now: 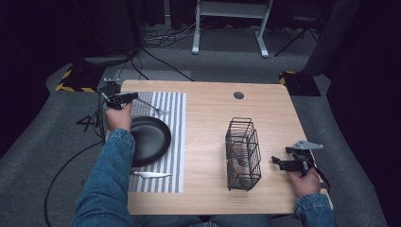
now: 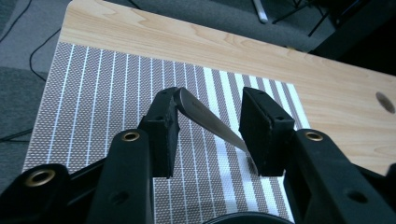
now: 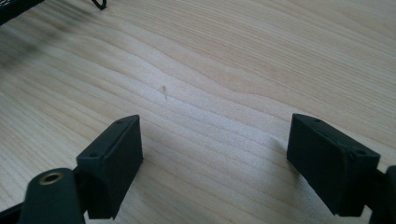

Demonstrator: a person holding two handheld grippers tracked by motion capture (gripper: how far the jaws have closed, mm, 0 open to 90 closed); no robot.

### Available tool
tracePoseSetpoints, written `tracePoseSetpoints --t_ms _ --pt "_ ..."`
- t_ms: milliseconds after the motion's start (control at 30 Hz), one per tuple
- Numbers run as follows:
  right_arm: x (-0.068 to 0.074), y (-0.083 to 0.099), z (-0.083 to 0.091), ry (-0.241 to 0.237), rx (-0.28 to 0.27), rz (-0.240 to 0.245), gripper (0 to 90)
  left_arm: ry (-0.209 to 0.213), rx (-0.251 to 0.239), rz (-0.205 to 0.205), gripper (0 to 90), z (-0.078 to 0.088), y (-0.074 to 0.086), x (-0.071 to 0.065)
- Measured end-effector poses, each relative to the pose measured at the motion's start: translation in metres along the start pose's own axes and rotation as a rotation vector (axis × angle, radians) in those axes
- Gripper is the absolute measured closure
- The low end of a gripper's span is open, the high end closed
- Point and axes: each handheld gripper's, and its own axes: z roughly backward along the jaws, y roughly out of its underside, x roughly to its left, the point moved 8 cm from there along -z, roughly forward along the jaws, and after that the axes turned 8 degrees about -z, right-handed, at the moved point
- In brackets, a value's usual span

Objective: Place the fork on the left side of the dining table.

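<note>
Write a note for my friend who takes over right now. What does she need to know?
Left tool: holds a fork by its handle, over the far part of the striped mat.
Right tool: open, holding nothing, low over the table right of the wire rack.
Black plate lies on the mat; a knife lies at its near side.
Done: fork gripped.
Left, probably: set the fork down beside the plate.

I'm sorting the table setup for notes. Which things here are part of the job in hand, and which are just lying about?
In the job:
left gripper, jaws either side of a fork over the striped placemat
black plate
knife on the mat
wire cutlery basket

Lying about:
right gripper, open, holding nothing
floor cables
</note>
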Motion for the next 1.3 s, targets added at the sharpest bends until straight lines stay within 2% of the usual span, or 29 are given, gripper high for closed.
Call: tracePoseSetpoints --t_ms 233,300,567,633,800,967,1300 --pt "0.000 0.000 0.000 0.000 0.000 0.000 18.4 -0.036 0.014 -0.021 55.8 -0.003 0.001 0.002" --pt "0.000 0.000 0.000 0.000 0.000 -0.001 18.4 -0.040 0.016 -0.007 55.8 -0.003 0.001 0.004" --pt "0.000 0.000 0.000 0.000 0.000 0.000 18.4 -0.043 0.015 -0.011 54.9 -0.004 0.002 0.006" --pt "0.000 0.000 0.000 0.000 0.000 0.000 18.4 -0.055 0.015 -0.010 54.9 -0.004 0.003 0.009" --pt "0.000 0.000 0.000 0.000 0.000 0.000 18.4 -0.068 0.029 -0.003 54.7 -0.004 0.006 0.016" --pt "0.000 0.000 0.000 0.000 0.000 0.000 18.4 -0.065 0.045 0.024 54.6 -0.005 0.012 0.023" --pt "0.000 0.000 0.000 0.000 0.000 0.000 18.4 -0.070 0.075 0.026 53.6 -0.009 0.017 0.029"
